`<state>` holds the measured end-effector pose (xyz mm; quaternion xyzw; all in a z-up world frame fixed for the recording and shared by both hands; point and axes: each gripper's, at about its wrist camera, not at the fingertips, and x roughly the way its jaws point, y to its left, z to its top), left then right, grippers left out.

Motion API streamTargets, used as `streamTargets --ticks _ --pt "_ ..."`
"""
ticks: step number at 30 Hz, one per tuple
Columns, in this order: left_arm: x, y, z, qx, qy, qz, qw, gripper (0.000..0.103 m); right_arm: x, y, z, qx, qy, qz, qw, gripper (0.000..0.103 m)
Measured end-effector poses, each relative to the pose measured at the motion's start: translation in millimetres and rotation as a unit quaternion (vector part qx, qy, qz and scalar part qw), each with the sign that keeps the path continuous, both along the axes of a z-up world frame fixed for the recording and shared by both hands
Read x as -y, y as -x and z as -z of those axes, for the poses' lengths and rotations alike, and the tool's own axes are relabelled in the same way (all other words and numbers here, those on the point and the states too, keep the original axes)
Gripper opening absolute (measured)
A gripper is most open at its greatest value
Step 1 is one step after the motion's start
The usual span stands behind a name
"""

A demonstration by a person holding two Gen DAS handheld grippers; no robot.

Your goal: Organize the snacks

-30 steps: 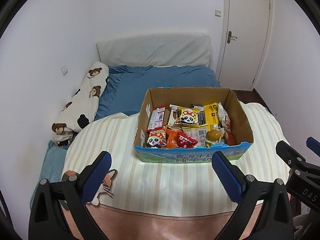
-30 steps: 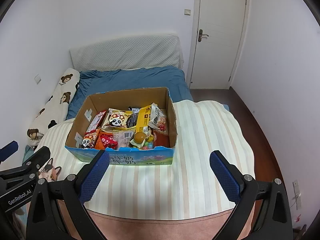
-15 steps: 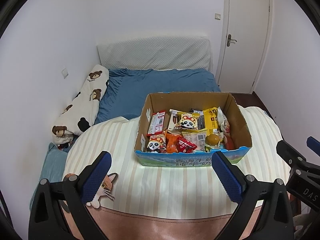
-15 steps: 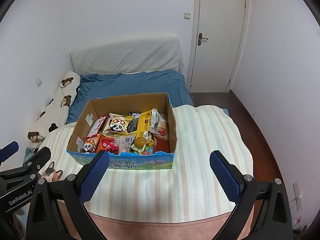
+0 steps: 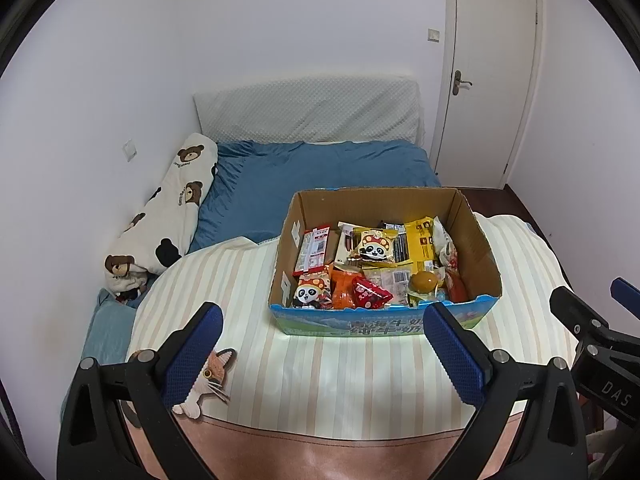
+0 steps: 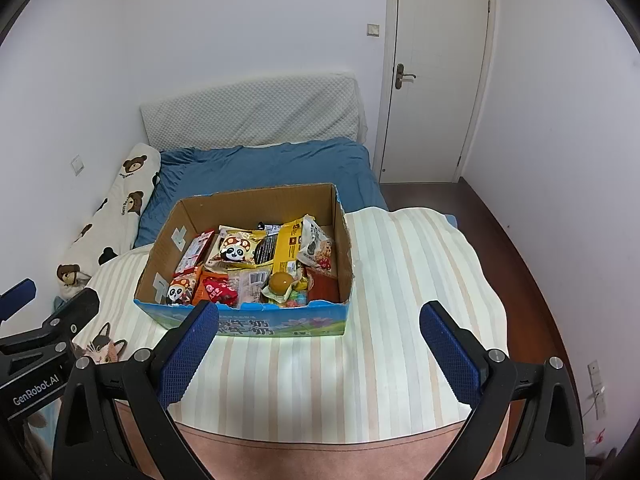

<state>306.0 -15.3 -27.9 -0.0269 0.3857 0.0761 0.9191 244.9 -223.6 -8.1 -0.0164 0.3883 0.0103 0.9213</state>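
An open cardboard box (image 5: 478, 240) with a blue printed front stands on the striped cover; it also shows in the right wrist view (image 6: 344, 236). It is full of snack packets: a panda packet (image 5: 374, 246), a red packet (image 5: 370, 292), a yellow packet (image 5: 420, 240) and a round brown snack (image 5: 424, 280). My left gripper (image 5: 324, 350) is open and empty, held back from the box's front. My right gripper (image 6: 318, 348) is open and empty, also short of the box.
The box sits on a cream striped cover (image 6: 420, 272) over a round surface. Behind is a bed with a blue sheet (image 5: 320, 172) and a bear-print pillow (image 5: 168, 216). A cat-shaped mat (image 5: 206, 380) lies at the left. A white door (image 6: 436, 76) is at the right.
Both grippers have drawn back and risen a little, so the box looks smaller and farther away. Both stay open and empty.
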Motion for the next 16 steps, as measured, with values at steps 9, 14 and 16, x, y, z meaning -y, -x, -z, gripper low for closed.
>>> streamTargets --ticks 9,14,16 --pt "-0.8 0.4 -1.3 0.000 0.001 -0.001 1.0000 0.103 0.3 2.8 -2.0 -0.004 -0.004 0.000 1.000 0.102" --pt "-1.3 1.2 -2.4 0.003 0.002 -0.002 1.0000 0.103 -0.3 3.5 -3.1 0.000 -0.003 0.000 1.000 0.102" --pt "-1.8 1.7 -3.5 0.004 0.002 -0.002 1.0000 0.103 -1.0 3.7 -4.3 0.004 -0.002 -0.001 1.000 0.102"
